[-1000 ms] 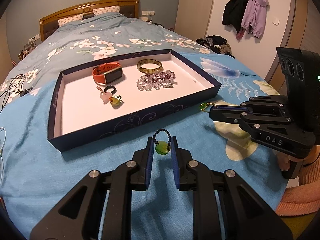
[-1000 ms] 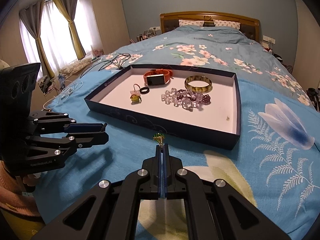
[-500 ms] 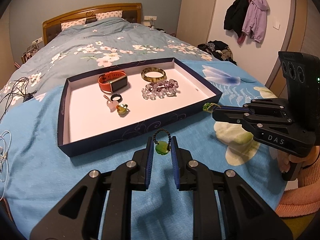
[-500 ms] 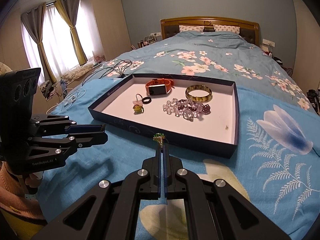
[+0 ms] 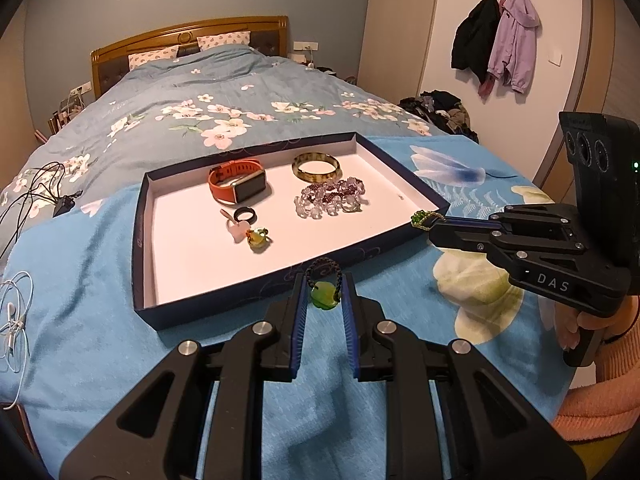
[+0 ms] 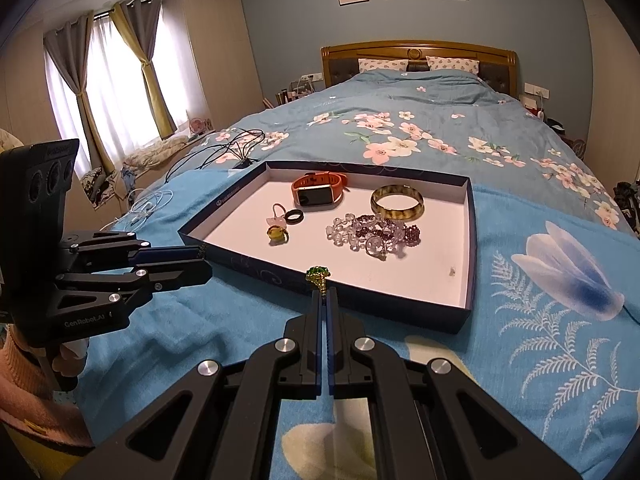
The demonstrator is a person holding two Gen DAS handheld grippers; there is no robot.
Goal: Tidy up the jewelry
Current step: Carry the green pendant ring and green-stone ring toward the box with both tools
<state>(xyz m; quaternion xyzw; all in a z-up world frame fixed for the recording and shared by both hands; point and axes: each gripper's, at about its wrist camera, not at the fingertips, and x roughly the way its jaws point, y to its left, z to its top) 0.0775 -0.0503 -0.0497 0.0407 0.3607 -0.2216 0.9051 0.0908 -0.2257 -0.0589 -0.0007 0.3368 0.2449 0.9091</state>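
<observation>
My left gripper (image 5: 323,282) is shut on a green pendant (image 5: 324,298) with a dark braided cord loop, just in front of the tray's near wall. My right gripper (image 6: 324,292) is shut on a gold ring with a green stone (image 6: 318,274), held over the tray's near edge. The right gripper also shows in the left wrist view (image 5: 434,226). The dark blue tray (image 5: 138,240) has a white floor. In it lie an orange watch (image 5: 236,184), a mottled bangle (image 5: 316,166), clear and purple bead bracelets (image 5: 330,198), a black ring (image 5: 244,214) and an amber charm (image 5: 258,238).
The tray rests on a blue blanket on a flowered bed. Black cables (image 5: 40,184) and a white earphone cord (image 5: 12,320) lie to the left. Coats (image 5: 500,40) hang on the right wall above a clothes pile (image 5: 440,108). An orange-sleeved hand (image 5: 592,320) holds the right gripper.
Both views have tipped up slightly, so the tray sits a little lower in the picture. Both grips are unchanged.
</observation>
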